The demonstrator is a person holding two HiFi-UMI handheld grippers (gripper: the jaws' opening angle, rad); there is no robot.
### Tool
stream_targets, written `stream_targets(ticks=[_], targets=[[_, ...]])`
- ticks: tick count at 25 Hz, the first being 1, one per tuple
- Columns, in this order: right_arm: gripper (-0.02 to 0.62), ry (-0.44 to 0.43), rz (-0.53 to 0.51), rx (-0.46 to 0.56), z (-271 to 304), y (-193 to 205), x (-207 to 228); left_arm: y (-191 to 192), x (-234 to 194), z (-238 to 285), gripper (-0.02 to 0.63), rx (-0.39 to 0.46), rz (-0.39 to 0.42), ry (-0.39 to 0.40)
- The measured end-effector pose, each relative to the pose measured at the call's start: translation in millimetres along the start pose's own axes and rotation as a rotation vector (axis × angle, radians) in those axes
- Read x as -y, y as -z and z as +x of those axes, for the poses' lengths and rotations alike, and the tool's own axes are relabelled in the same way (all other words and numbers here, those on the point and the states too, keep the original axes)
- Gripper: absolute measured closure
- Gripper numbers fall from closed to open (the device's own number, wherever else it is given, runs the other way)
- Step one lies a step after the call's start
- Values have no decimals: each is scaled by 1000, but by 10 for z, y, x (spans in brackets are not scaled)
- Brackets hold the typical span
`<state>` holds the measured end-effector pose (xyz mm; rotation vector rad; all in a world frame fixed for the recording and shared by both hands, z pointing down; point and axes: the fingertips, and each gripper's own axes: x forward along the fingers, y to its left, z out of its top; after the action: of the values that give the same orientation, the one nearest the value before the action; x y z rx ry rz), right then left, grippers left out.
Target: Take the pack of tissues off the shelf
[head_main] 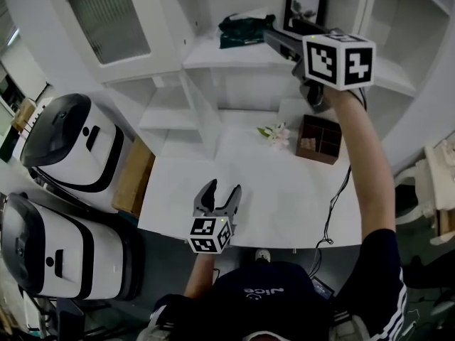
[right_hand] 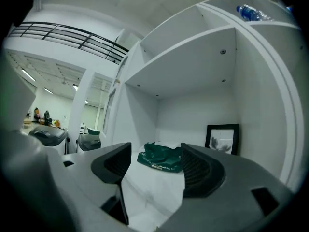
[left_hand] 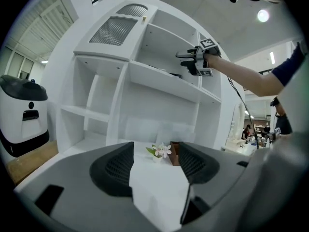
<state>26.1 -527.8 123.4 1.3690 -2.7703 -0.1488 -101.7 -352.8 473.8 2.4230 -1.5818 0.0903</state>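
The pack of tissues [head_main: 245, 30] is dark green and crumpled, and it lies on the upper shelf board [head_main: 213, 54] of the white unit. My right gripper [head_main: 279, 40] is held up at that shelf's level, just right of the pack and apart from it, jaws open. In the right gripper view the pack [right_hand: 161, 158] lies ahead between the spread fingers, with nothing pressed by the gripper [right_hand: 155, 152]. My left gripper [head_main: 222, 189] hovers low over the white table, open and empty. The left gripper view shows its own jaws [left_hand: 155, 159] wide apart.
A black picture frame [head_main: 306, 9] leans at the shelf's back right, close to my right gripper. On the table stand a brown compartment box [head_main: 318, 139] and a small flower [head_main: 276, 135]. Two white machines [head_main: 67, 141] and a cardboard box [head_main: 134, 176] are at the left.
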Motion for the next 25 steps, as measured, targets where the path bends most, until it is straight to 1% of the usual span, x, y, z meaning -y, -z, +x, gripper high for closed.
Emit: stream_targets(ticks=[4,8,13,17,19,22,25], targets=[[272,3,10,-78,273,-86,180,4,-58,42,319,-1,-13,-22],[270,14,-29,-168,546,-62,343,15,-162,40,319,3,-27,-58],[267,15,-83,-252,861,23,490,-1,-394,20,321,18,-54,-116],[265,20,-59,-290,1096,126,650,39,-555,-25,325,23,-87,-166],[256,9,-48,-329,1191,217,731,49,-614,-43,327,23,-93,-182],[250,-24,-79,-392,1306,353,763,48,-712,-58,334,35,-119,-192],[268,-65,-89,-432,1387,470,719,49,-773,-58,342,61,-166,-188]])
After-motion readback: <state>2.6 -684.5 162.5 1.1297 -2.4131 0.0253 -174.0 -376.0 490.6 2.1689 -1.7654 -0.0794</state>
